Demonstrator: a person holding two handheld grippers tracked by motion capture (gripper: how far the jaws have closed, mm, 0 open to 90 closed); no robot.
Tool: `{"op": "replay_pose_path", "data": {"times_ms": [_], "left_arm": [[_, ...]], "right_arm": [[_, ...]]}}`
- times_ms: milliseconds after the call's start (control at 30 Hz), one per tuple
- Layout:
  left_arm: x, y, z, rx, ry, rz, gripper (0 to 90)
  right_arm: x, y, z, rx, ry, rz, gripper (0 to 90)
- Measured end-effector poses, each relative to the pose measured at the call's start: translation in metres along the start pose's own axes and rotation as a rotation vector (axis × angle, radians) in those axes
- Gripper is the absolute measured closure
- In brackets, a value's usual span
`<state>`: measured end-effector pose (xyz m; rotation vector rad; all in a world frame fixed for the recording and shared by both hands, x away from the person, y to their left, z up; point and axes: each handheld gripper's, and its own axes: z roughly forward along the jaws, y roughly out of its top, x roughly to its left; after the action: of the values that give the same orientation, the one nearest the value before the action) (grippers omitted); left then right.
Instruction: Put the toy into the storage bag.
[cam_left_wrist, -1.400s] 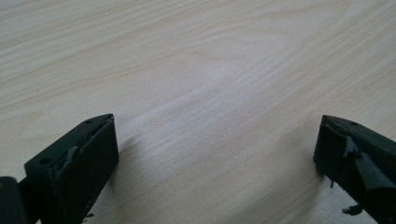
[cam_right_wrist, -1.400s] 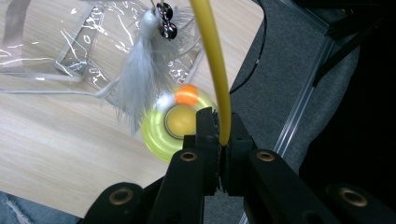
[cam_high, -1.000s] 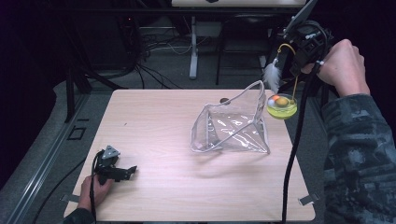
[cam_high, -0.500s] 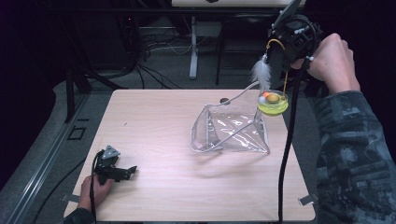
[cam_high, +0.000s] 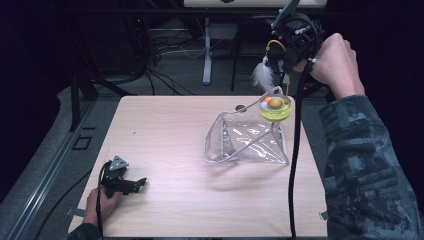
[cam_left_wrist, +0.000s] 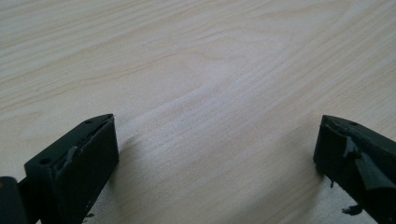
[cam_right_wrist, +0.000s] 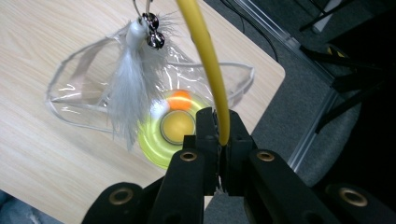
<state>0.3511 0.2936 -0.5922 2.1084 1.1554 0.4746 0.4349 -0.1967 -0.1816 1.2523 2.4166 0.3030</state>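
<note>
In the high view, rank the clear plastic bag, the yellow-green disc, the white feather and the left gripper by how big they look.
1. Clear plastic bag, clearly largest.
2. Left gripper and yellow-green disc: too alike to rank, and the disc hangs nearer the camera.
3. White feather, smallest, though also raised toward the camera.

Yellow wand toy (cam_right_wrist: 205, 60) w/ feather, dangling over clear bag (cam_high: 250, 140)

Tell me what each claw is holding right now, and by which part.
The right claw is shut on the thin yellow stem of a cat toy with a white feather and yellow-green disc base, gripping the stem low down. The left claw is open and holds nothing.
</note>
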Motion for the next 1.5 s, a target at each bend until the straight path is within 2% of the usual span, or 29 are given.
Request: {"op": "replay_pose_path", "data": {"times_ms": [300, 467, 600, 767, 1033, 1500], "left_arm": [[0.000, 0.000, 0.000, 0.000, 0.000, 0.000, 0.1], [0.000, 0.000, 0.000, 0.000, 0.000, 0.000, 0.1], [0.000, 0.000, 0.000, 0.000, 0.000, 0.000, 0.1], [0.000, 0.000, 0.000, 0.000, 0.000, 0.000, 0.1], [0.000, 0.000, 0.000, 0.000, 0.000, 0.000, 0.1], [0.000, 0.000, 0.000, 0.000, 0.000, 0.000, 0.1]], "right_arm": [[0.016, 0.012, 0.012, -0.009, 0.025, -0.028, 87.4], [0.024, 0.018, 0.020, 0.007, 0.035, -0.044, 87.4], [0.028, 0.020, 0.029, 0.001, 0.041, -0.042, 87.4], [0.031, 0.022, 0.039, 0.011, 0.063, -0.040, 87.4], [0.035, 0.020, 0.055, 0.032, 0.071, -0.042, 87.4], [0.034, 0.006, 0.087, 0.063, 0.095, -0.025, 87.3]]}}
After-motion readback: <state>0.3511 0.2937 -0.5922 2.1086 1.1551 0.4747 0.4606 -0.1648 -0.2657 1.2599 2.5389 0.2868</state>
